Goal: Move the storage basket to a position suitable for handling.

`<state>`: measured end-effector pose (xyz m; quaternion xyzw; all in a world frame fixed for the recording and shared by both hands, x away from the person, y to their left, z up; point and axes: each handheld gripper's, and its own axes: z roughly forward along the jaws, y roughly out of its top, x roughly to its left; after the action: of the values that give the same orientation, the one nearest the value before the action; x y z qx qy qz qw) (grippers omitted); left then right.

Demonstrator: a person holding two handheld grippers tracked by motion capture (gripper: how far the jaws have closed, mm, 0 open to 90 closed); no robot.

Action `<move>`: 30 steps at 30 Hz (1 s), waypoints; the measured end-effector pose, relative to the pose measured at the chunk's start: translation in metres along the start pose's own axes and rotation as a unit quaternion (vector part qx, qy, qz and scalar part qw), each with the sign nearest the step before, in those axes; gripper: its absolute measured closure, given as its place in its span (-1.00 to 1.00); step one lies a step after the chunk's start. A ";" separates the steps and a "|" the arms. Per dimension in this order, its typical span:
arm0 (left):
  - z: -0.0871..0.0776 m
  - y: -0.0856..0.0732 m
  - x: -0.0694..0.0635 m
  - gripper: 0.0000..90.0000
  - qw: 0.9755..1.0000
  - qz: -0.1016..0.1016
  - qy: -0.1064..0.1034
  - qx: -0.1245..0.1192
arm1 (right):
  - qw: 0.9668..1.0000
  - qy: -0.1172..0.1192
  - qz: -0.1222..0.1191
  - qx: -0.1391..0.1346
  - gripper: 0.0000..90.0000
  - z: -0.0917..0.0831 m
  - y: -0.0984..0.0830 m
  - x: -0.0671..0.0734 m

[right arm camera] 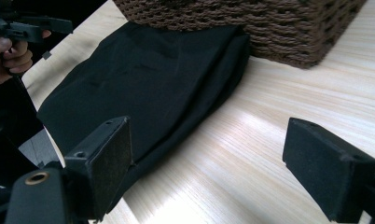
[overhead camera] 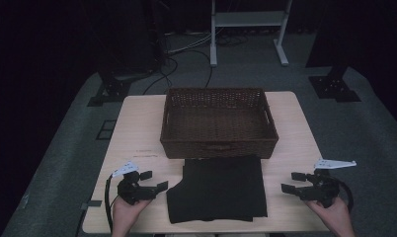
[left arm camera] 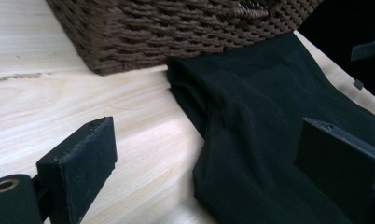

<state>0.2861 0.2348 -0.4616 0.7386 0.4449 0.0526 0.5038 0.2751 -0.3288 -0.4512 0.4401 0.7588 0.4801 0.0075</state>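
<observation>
A folded black garment (overhead camera: 217, 190) lies flat on the light wooden table (overhead camera: 137, 128), just in front of a brown wicker basket (overhead camera: 218, 121). My left gripper (overhead camera: 153, 180) hovers to the left of the garment, jaws open and empty. To the garment's right, my right gripper (overhead camera: 293, 181) is also open with nothing between its jaws. In the left gripper view the garment (left arm camera: 269, 121) lies between and beyond the open jaws, with the basket (left arm camera: 176, 28) behind. The right gripper view has the garment (right arm camera: 148, 79) ahead on the left and the basket (right arm camera: 269, 23) at the top.
The basket is empty and stands at the table's middle. Bare table lies on both sides of the garment. Beyond the table, a white metal frame (overhead camera: 248, 29), cables and dark stands rest on grey floor.
</observation>
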 end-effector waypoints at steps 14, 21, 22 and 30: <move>0.028 0.010 -0.020 -0.89 0.998 -0.003 -0.031 0.058 | 0.999 0.007 0.005 0.042 -0.67 0.028 0.018 0.017; 0.038 0.014 -0.021 -0.89 0.996 -0.011 -0.031 0.079 | 0.998 0.008 0.014 0.058 -0.67 0.040 0.023 0.022; 0.042 0.016 -0.021 -0.89 0.996 -0.014 -0.031 0.086 | 0.998 0.008 0.015 0.059 -0.67 0.042 0.024 0.022; 0.054 0.020 -0.023 -0.89 0.994 -0.027 -0.042 0.102 | 0.997 0.010 0.018 0.077 -0.67 0.053 0.027 0.023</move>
<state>0.3131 0.1783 -0.4634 0.7754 0.4463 -0.0376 0.4452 0.3019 -0.2711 -0.4509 0.4485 0.7852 0.4249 -0.0425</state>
